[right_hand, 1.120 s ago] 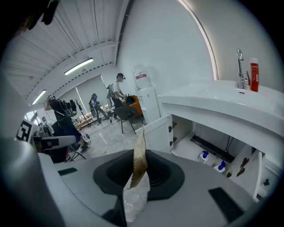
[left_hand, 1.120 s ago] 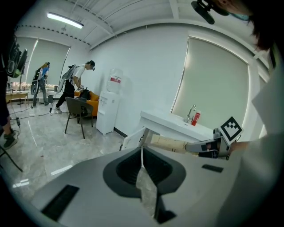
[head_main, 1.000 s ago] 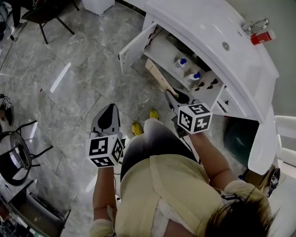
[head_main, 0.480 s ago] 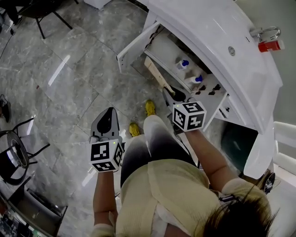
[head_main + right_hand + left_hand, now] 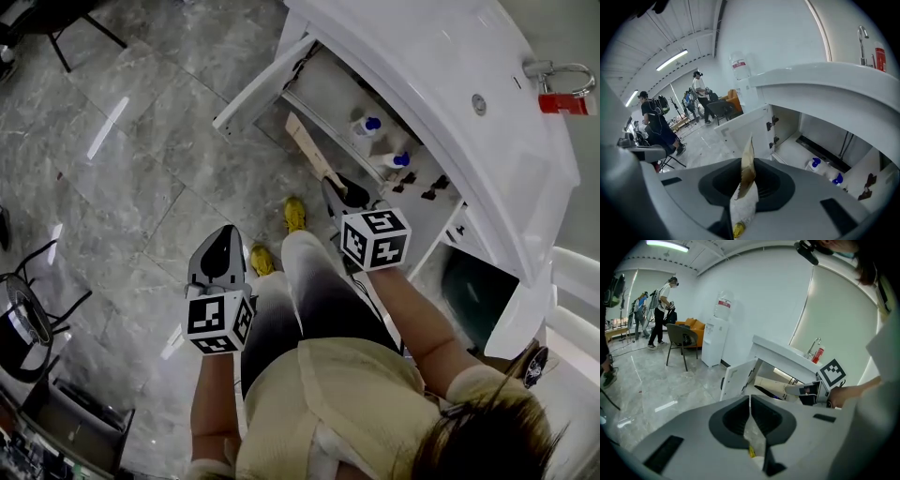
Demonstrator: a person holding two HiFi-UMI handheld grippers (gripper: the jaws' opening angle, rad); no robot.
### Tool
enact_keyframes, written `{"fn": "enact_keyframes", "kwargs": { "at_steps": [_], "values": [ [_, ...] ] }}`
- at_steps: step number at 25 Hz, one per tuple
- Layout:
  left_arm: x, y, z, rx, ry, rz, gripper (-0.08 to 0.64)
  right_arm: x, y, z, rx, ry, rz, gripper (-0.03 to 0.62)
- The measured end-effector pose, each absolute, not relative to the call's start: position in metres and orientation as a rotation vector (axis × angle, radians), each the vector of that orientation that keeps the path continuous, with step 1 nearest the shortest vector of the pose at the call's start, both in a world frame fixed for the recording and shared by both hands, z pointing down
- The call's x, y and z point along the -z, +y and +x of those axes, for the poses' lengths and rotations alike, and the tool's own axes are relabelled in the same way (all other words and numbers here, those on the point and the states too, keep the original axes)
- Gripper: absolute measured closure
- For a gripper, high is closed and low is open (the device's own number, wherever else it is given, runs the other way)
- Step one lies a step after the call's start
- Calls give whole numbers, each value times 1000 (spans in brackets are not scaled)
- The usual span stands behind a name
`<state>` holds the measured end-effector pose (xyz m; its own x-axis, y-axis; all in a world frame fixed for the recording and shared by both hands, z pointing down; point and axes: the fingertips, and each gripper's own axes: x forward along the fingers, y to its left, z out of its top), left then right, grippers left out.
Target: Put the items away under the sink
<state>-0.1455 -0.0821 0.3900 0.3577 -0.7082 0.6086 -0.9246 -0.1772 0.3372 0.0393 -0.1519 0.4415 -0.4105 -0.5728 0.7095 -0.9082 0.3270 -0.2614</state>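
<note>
My right gripper [image 5: 335,185] [image 5: 749,161] is shut on a long flat tan packet [image 5: 312,150] [image 5: 746,176] with a serrated edge. The packet points toward the open cabinet [image 5: 330,98] under the white sink [image 5: 441,66]. Two white bottles with blue caps [image 5: 367,127] [image 5: 813,165] stand inside the cabinet. My left gripper [image 5: 225,231] [image 5: 750,399] hangs lower left over the floor, beside the person's legs. Its jaws are shut on a thin clear plastic film [image 5: 753,434] that barely shows past the tips.
The cabinet door [image 5: 251,84] [image 5: 737,377] swings open to the left. A red bottle [image 5: 562,102] stands by the tap on the counter. Grey marble floor [image 5: 122,141] spreads left, with black chairs [image 5: 23,319] at its edge. People stand far off by a chair [image 5: 661,315].
The head view has swung a little, so the cabinet sits higher and further left in the picture. Both grippers stay shut and hold about the same places relative to the cabinet.
</note>
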Motion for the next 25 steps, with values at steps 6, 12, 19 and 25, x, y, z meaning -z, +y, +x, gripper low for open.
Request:
{"fn": "enact_keyframes", "kwargs": {
  "at_steps": [6, 12, 19, 25],
  "values": [
    [-408, -120, -130, -404, -1427, 1976, 514, -465, -169, 46, -904, -2082, 1287, 506],
    [-432, -141, -123, -416, -1439, 1972, 514, -487, -181, 56, -909, -2064, 1297, 506],
    [-472, -158, -108, -447, -1431, 1951, 514, -523, -201, 78, -922, -2033, 1337, 506],
    [-507, -172, -94, -456, -1404, 1927, 514, -562, -224, 93, -921, -2002, 1373, 506]
  ]
}}
